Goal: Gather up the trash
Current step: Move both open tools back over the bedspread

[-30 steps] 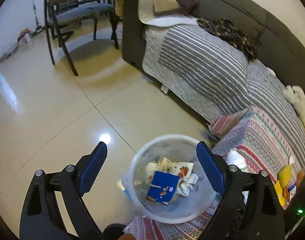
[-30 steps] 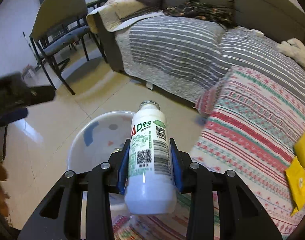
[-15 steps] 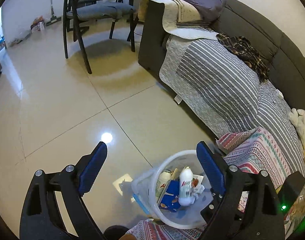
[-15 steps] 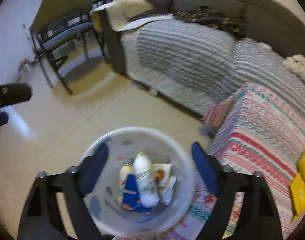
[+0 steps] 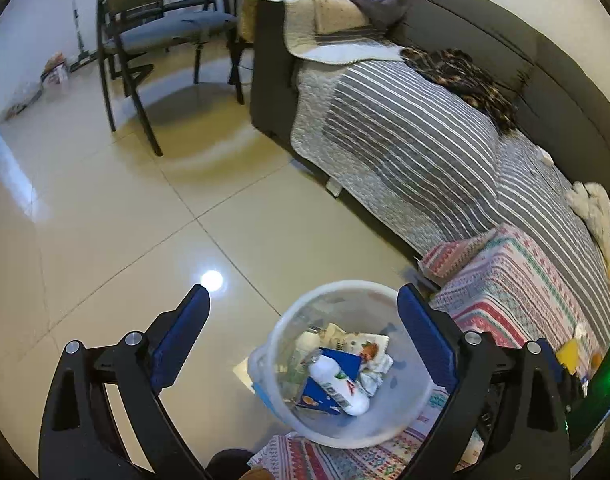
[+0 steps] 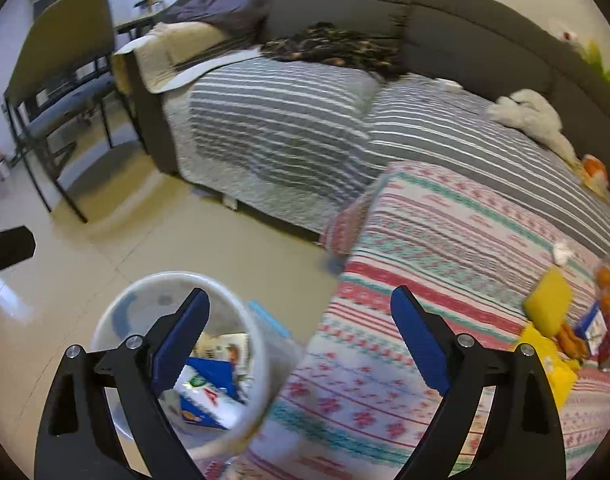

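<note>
Presently the right gripper (image 6: 299,308) stands with its jaws wide and opening a little further; nothing lies between the 2 blue pads (image 6: 419,338), which hang over the edge of a patterned cloth (image 6: 445,248) and the rim of the bin (image 6: 261,344). The left gripper (image 5: 303,316) is likewise spread wide and holds nothing; its pads frame the bin (image 5: 281,332) from above without touching it.

Bin contents: a white bottle (image 5: 339,386) lies on its side on top of a blue carton (image 5: 317,394), with crumpled wrappers (image 5: 365,350) behind them. In the right view the bottle (image 6: 209,396) shows through the gap beside the left pad, partly blurred. The bin stands on the tiled floor (image 5: 105,220), its near side against the patterned cloth (image 5: 517,292).

Remaining items: on the cloth at the right edge of the right view sit a yellow packet (image 6: 547,304) and several orange and blue wrappers (image 6: 597,320), blurred and not identifiable in detail. A white cloth (image 6: 529,116) lies on the striped cover (image 6: 273,120) of the sofa (image 6: 445,12). A dark garment (image 6: 329,46) rests against the sofa back. A chair (image 5: 165,32) stands on the floor beyond the sofa's end.
</note>
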The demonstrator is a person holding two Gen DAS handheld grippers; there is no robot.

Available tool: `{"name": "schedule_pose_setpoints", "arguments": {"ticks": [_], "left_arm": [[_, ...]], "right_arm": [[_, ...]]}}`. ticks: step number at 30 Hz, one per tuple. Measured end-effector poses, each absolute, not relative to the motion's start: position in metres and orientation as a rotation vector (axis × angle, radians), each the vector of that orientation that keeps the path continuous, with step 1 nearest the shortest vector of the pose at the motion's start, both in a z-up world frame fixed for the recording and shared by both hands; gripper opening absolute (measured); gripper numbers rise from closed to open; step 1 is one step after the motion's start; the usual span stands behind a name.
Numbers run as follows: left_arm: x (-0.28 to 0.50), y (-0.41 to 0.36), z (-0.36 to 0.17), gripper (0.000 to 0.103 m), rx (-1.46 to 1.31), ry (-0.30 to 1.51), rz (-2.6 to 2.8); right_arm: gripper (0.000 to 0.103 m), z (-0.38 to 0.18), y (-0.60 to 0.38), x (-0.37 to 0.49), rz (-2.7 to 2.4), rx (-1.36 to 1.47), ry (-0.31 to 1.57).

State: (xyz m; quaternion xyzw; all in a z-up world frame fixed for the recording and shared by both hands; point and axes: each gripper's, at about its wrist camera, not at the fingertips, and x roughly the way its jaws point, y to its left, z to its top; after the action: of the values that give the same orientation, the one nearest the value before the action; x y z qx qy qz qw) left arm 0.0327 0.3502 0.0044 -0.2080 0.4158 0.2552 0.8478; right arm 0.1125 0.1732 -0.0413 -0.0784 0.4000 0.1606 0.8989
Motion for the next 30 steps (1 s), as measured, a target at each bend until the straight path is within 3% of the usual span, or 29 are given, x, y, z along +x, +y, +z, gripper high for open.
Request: {"name": "schedule_pose_setpoints", "arguments": {"ticks": [16,30], "left_arm": [[0.081,0.243,-0.014,0.091,-0.268,0.934,0.387],[0.107,0.147,-0.029,0.093,-0.144,0.958,0.262]], "right_arm": [[0.089,-0.023,0.056,0.124,0.108,-0.132,0.780],[0.089,-0.040,-0.048,0.122,-0.075,-0.079,0.818]]}}
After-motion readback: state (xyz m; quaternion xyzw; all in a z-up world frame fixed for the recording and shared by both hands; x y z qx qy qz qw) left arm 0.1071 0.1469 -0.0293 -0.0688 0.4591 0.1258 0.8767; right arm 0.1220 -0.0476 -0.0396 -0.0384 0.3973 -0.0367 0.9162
